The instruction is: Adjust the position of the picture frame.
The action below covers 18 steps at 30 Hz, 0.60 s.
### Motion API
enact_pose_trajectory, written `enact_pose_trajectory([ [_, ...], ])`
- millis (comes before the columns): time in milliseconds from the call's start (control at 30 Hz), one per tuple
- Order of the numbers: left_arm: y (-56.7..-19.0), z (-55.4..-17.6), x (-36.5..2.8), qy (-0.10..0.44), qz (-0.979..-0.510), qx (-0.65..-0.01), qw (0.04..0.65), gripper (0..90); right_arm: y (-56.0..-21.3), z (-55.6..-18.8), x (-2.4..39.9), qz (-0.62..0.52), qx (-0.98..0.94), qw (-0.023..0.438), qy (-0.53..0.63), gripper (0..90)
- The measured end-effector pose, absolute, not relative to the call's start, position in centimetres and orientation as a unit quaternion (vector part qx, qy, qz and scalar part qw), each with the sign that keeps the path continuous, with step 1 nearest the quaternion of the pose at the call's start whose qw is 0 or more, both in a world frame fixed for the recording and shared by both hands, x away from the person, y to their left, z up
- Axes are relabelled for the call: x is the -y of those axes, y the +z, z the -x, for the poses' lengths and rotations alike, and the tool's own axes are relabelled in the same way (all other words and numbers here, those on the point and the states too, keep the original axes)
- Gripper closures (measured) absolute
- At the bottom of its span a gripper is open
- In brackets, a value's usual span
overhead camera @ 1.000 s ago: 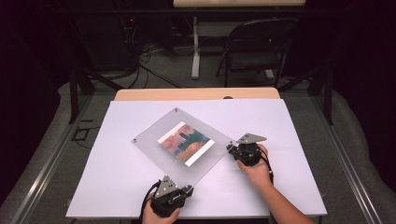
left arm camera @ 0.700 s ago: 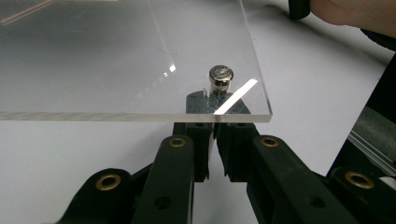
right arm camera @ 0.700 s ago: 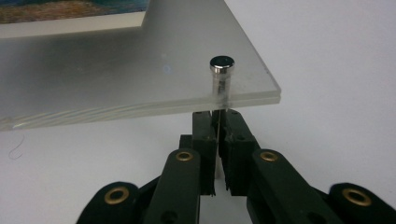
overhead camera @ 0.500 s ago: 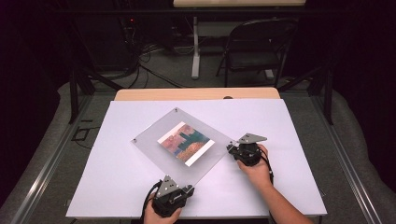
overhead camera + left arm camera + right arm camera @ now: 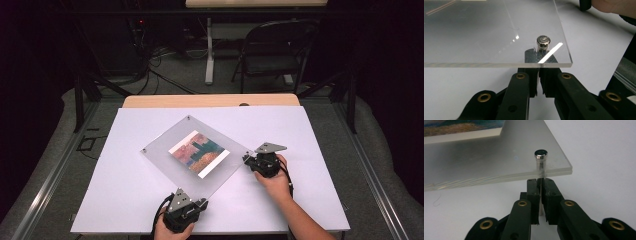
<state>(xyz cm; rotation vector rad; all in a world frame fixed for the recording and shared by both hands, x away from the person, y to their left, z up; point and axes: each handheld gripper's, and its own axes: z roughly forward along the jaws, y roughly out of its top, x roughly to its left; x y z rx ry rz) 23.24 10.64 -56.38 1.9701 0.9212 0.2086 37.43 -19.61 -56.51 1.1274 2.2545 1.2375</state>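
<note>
From the high view I see the clear acrylic frame (image 5: 195, 157) lying as a diamond near the middle of the white tabletop (image 5: 310, 130), a printed picture (image 5: 199, 153) sandwiched inside it. My left tongs (image 5: 199, 201) sit at the frame's 6 o'clock corner and my right tongs (image 5: 247, 159) at its 3 o'clock corner, one hand behind each. In the left gripper view, the left tongs (image 5: 539, 75) are closed tight, tips tucked under the frame's corner (image 5: 559, 60) directly below a metal standoff pin (image 5: 543, 42); I judge they are pinching the pin's lower end, though the acrylic hides the contact itself. In the right gripper view, the right tongs (image 5: 540, 185) are likewise shut, and here the thin shaft of the second pin (image 5: 540, 155) clearly runs down between the pads beneath the layered corner (image 5: 559, 171). I read this as the unfastening step: both pins gripped from below. The next move calls for a steady pull or twist along each pin's axis without levering the plates or shifting the picture.
</note>
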Motion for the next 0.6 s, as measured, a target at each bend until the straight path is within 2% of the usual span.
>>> enact_pose_trajectory([
  [600, -55.0, -24.0, -11.9, 0.068, -0.792, -0.375, 0.478, 84.9, -55.0, -36.6, 19.8, -0.389, -0.791, 0.176, 0.439, 85.3],
])
